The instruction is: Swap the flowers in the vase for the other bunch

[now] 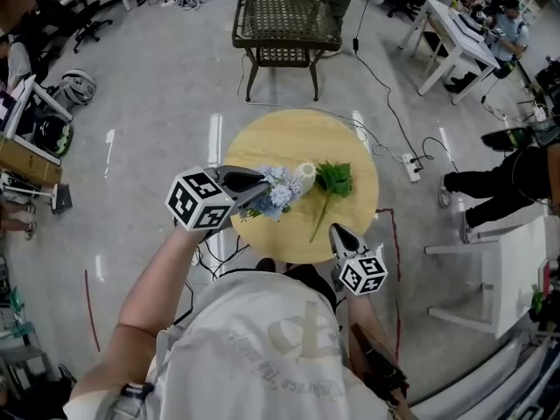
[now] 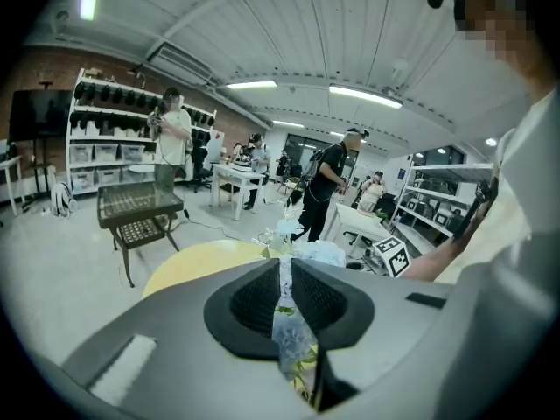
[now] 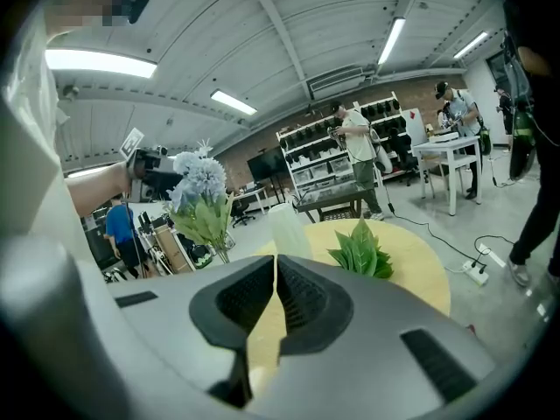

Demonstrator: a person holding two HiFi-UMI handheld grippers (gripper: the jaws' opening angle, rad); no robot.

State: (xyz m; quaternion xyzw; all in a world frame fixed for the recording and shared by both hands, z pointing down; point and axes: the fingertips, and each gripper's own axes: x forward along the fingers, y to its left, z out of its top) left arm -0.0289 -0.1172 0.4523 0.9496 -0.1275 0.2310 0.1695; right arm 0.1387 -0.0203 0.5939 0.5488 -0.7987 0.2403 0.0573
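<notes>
The round surface (image 1: 262,143) fills the middle of the head view. A wicker stand (image 1: 285,23) is on the floor at its 12 o'clock, and seated people and desks line the room's edges, well apart.

The left claw (image 1: 262,185) reaches in from 8 o'clock. In its own view the left claw (image 2: 285,265) is clamped narrow on the blue bunch (image 2: 293,335), with pale blooms and leaves pinched between the pads. The right claw (image 1: 337,231) hovers at the surface's 5 o'clock edge. In its own view the jaws of the right claw (image 3: 275,265) are together with nothing between them.

In the head view the blue bunch (image 1: 278,188) sits at the left claw's tips, at the 9 o'clock side of the vase (image 1: 304,175). From the right claw's view the blue bunch (image 3: 199,182) hangs upright above the surface, blooms up and stem down. It is outside the vase (image 3: 289,227), with a gap between them.

The green bunch (image 1: 333,180) lies flat on the surface at the vase's 3 o'clock. Its long axis runs from 1 to 7 o'clock, leaves at the far end, and the stem tip lies near the right claw.

The white vase stands upright near the surface's centre, between the two bunches. A power strip (image 1: 411,166) lies on the floor at 3 o'clock.
</notes>
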